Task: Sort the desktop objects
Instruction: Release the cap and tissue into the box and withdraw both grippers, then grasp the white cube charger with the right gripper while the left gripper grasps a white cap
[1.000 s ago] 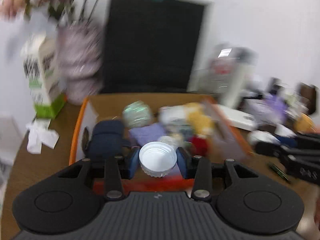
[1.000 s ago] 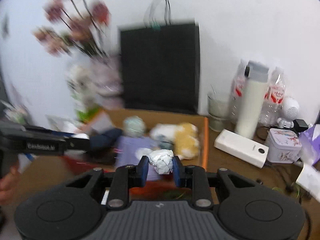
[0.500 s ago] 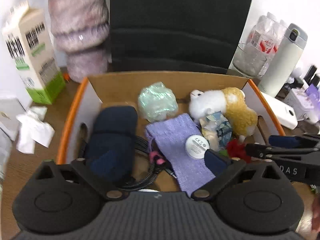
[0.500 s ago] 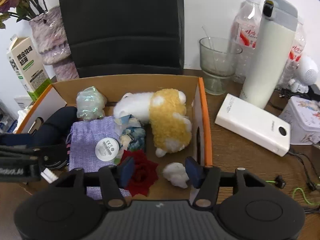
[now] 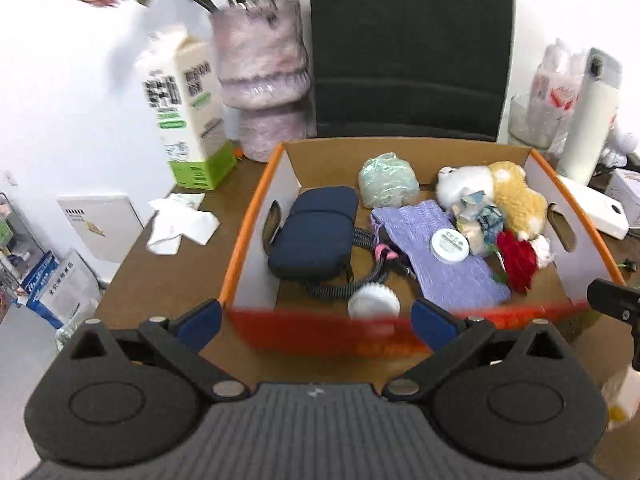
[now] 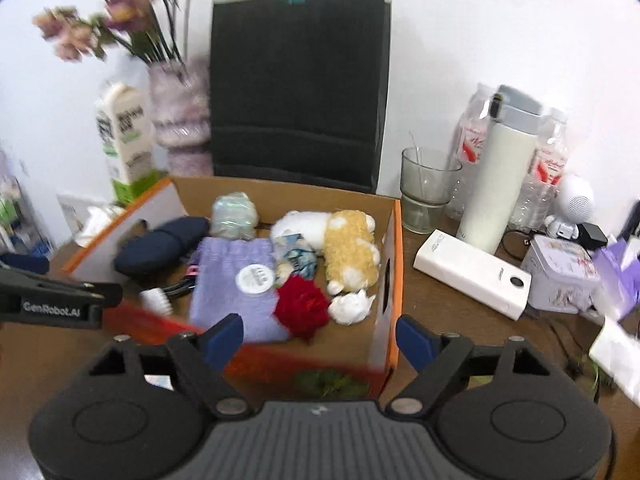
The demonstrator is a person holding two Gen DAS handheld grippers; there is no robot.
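- Two deliveries are just complete: the white ribbed plastic bottle cap (image 5: 373,301), clamped in the left gripper (image 5: 316,316) a second ago, now lies at the near edge of the orange-rimmed cardboard box (image 5: 256,216); the crumpled white paper ball (image 6: 351,307), formerly held by the right gripper (image 6: 319,334), lies at the box's near right, beside the red fabric rose (image 6: 302,305).
- Both grippers now stand with fingers wide apart, empty, drawn back to the near side of the box.
- Judgement: these two items count as sorted; each tool is free for a further pick.
- Box contents otherwise undisturbed: navy zip pouch (image 5: 316,236), lilac drawstring bag (image 5: 438,256), white-and-tan plush toy (image 5: 496,196).
- Loose on the brown wooden desk (image 5: 176,276): crumpled white tissue (image 5: 180,224) to the left; white rectangular power bank (image 6: 472,274) and printed tin (image 6: 560,272) to the right.
- Obstructions: green-and-white milk carton (image 5: 188,112) and fluffy pink vase (image 5: 264,76) stand close behind the tissue; cables run around the tin, a snag risk.
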